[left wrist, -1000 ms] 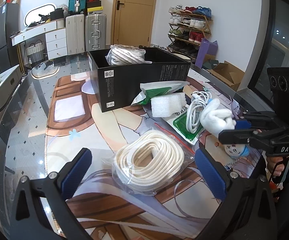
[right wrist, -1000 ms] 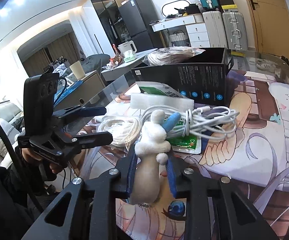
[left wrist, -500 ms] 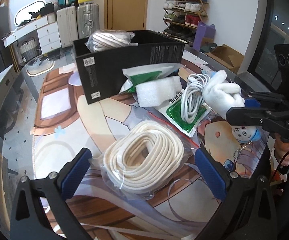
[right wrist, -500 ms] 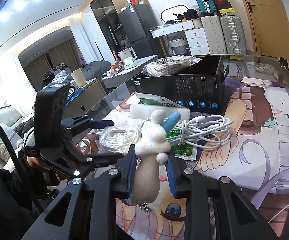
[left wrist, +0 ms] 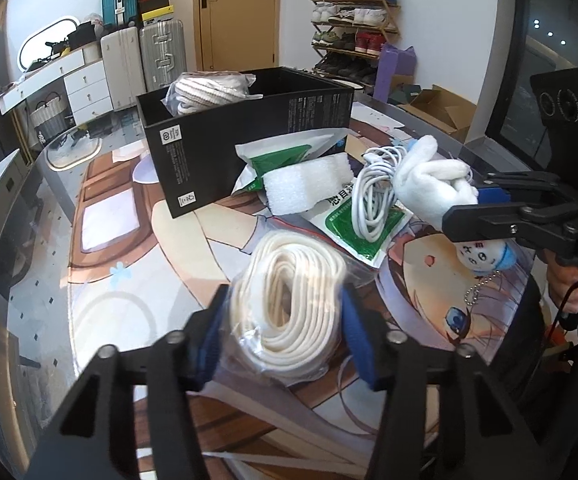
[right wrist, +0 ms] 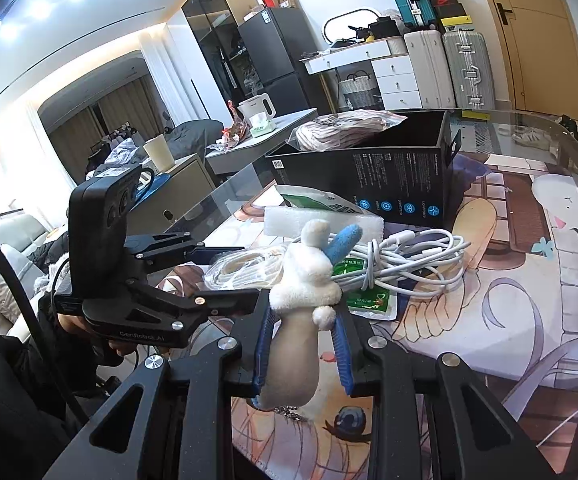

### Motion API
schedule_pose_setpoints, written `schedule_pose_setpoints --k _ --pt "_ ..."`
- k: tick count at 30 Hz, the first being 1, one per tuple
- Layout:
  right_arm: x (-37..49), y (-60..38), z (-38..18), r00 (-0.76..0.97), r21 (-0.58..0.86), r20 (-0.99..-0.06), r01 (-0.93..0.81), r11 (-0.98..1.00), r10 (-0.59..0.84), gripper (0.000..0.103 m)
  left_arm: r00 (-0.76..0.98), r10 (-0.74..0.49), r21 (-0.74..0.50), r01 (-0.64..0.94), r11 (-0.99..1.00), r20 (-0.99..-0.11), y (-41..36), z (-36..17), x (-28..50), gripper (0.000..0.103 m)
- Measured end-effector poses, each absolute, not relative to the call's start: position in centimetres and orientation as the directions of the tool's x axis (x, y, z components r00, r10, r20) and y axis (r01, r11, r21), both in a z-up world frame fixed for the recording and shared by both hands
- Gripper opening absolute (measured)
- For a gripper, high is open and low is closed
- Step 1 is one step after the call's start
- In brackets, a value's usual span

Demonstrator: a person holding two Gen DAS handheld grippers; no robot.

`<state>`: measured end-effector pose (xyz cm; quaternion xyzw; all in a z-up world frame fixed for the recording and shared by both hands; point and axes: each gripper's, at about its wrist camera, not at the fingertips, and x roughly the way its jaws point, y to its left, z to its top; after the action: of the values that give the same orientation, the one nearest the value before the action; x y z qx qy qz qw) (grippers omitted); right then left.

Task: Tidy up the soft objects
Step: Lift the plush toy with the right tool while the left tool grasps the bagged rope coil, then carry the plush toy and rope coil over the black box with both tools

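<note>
Closed since before, left gripper [left wrist: 283, 330] fingers now clamp bagged rope coil [left wrist: 289, 300] between them — right gripper [right wrist: 301, 344] fingers pinching plush toy [right wrist: 305, 304]

Bagged rope coil [left wrist: 289, 312]: cream cord wound in an oval, sealed in clear plastic, lying flat on the counter [left wrist: 101, 264].

Plush toy [right wrist: 305, 296]: white, one blue ear, small tail; a face and ball chain at its lower end; held off the counter.

Second bagged coil [left wrist: 205, 90]: pale cord in clear plastic, resting in the open black box [left wrist: 249, 136], rising above its rim.
</note>
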<state>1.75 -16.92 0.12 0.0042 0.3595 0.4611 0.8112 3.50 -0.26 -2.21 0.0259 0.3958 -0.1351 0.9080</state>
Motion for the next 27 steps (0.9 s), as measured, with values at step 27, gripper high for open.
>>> schedule_pose_setpoints --k 27 --pt "1.8 -18.6 2.5 0.398 0.314 -0.518 -0.735 0.601 0.757 0.027 0.793 -0.209 -0.169 0.135 0.976 -0.573 5.1 1.8 0.9 0.039"
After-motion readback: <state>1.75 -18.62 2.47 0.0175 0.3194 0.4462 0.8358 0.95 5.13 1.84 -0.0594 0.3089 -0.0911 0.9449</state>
